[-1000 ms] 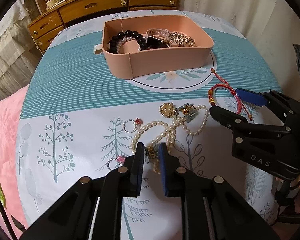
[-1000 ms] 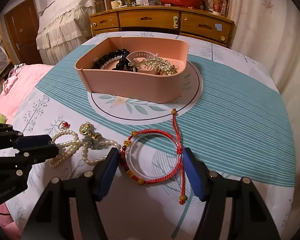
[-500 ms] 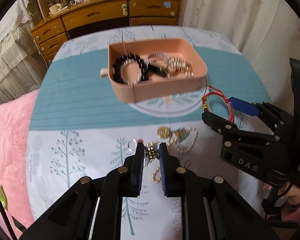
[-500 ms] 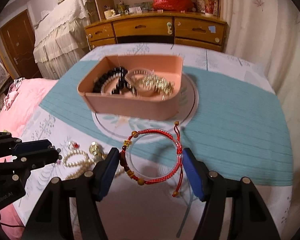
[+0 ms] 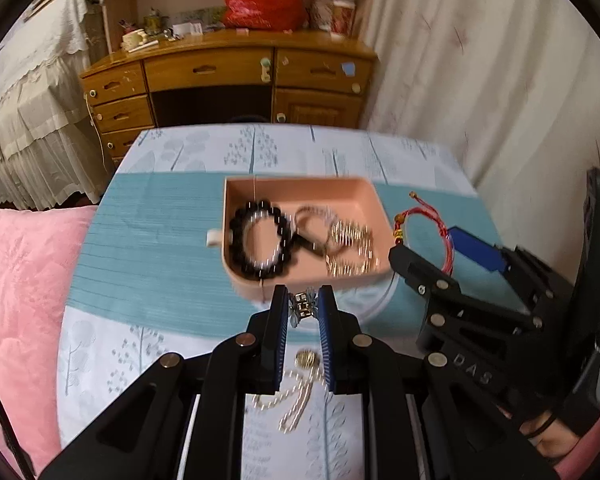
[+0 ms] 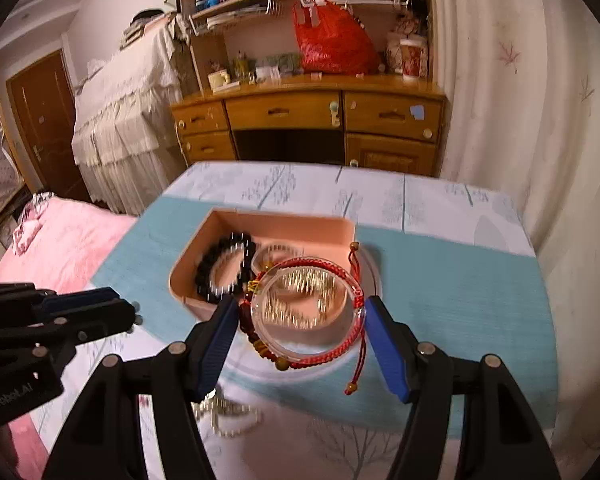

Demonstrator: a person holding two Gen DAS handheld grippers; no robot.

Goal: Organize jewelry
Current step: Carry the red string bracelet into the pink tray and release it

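Left wrist view: left hand-held gripper (image 5: 304, 307) clenched on pearl-and-gold necklace (image 5: 296, 394), strand dangling at 6 o'clock | right hand-held gripper (image 6: 300, 320) grasping red braided cord bracelet (image 6: 304, 312) | both just short of pink plastic tray (image 5: 300, 188) at 12 o'clock | risk: swinging strand snags rim, bracelet slips.

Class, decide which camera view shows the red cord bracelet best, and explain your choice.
The right wrist view: the red cord bracelet fills the centre, held between the right gripper pads, with its beads and dangling cords visible. The left wrist view shows it small, side-on and partly hidden.
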